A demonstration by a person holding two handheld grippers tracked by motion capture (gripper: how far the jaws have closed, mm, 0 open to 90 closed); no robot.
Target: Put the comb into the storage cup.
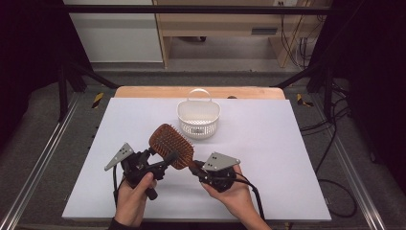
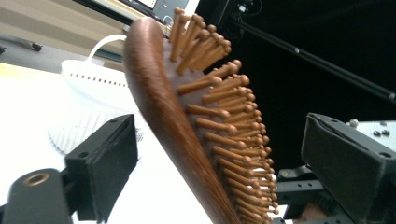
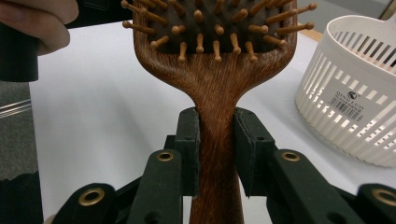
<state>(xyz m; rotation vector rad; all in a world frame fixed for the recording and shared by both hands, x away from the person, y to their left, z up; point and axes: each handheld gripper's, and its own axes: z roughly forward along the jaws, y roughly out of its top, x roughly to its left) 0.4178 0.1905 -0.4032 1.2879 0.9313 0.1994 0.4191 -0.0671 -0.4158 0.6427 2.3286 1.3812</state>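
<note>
Wooden paddle hairbrush [image 1: 170, 145], brown, bristles up, held raised over the white desk [image 1: 268, 158], just in front of the white slatted basket [image 1: 198, 118]. Right gripper [image 1: 197, 171]: jaws pinched on the brush handle from both sides. Left gripper [image 1: 168, 159]: jaws spread, standing either side of the brush head, pads clear of it. Basket: upright, handle raised, at the desk's far middle.

My table [image 1: 268, 158] has a pale, white-looking top, with a strip of bare wood showing along its far edge. One thing stands on it: a white slatted basket [image 1: 198, 120] with a hoop handle, upright, near the far edge at the middle. It bears a label on its side.
</note>
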